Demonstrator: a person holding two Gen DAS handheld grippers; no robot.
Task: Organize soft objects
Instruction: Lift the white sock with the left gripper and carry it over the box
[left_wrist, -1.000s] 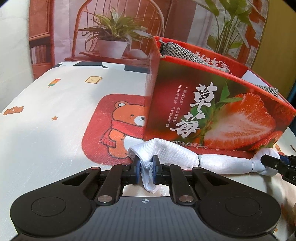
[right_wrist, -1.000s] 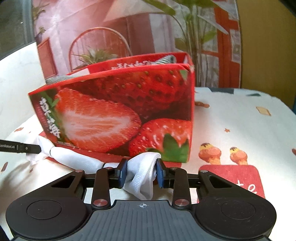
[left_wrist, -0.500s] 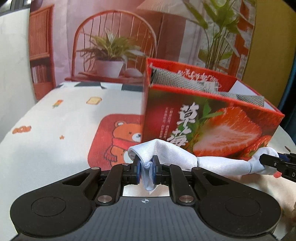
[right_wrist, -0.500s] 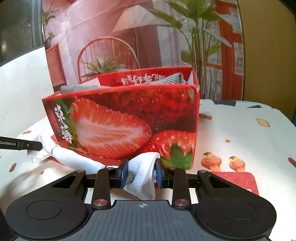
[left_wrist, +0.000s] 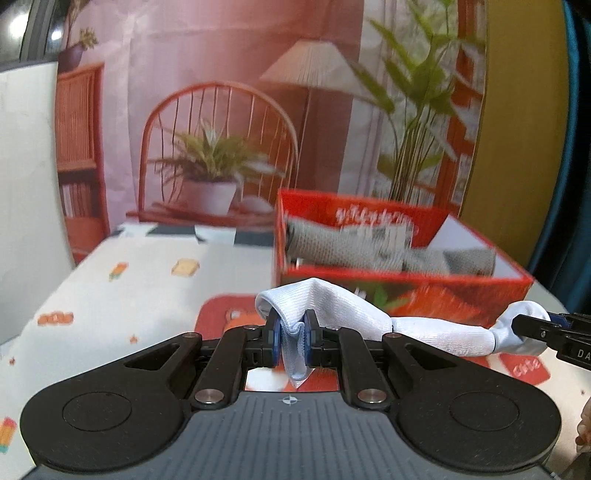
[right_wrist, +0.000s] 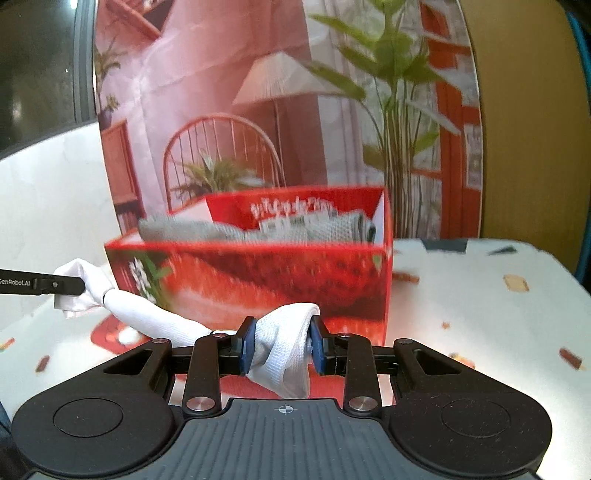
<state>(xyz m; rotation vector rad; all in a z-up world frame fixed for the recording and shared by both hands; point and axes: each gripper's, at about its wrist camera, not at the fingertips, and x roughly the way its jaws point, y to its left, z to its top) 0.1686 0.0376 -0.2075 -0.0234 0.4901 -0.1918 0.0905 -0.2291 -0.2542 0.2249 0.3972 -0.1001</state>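
Observation:
A white rolled cloth (left_wrist: 424, 330) hangs stretched between my two grippers, in front of the red strawberry box (left_wrist: 424, 291). My left gripper (left_wrist: 293, 334) is shut on its left end. My right gripper (right_wrist: 282, 343) is shut on its other end (right_wrist: 284, 347). The right gripper also shows at the far right of the left wrist view (left_wrist: 524, 326), and the left gripper at the far left of the right wrist view (right_wrist: 79, 285). The cloth (right_wrist: 147, 319) is held above the table, about level with the box's front wall (right_wrist: 277, 280). Grey folded cloths (left_wrist: 351, 247) lie inside the box.
The table has a white printed cover (left_wrist: 129, 280) with a red bear patch (left_wrist: 225, 317). A printed backdrop (left_wrist: 240, 129) with a chair and plants stands behind the box. A yellow wall (right_wrist: 524, 110) is to the right.
Both grippers have risen with the cloth. The box has sunk in both views and its inside with the grey cloths now shows. The cloth has come up off the table.

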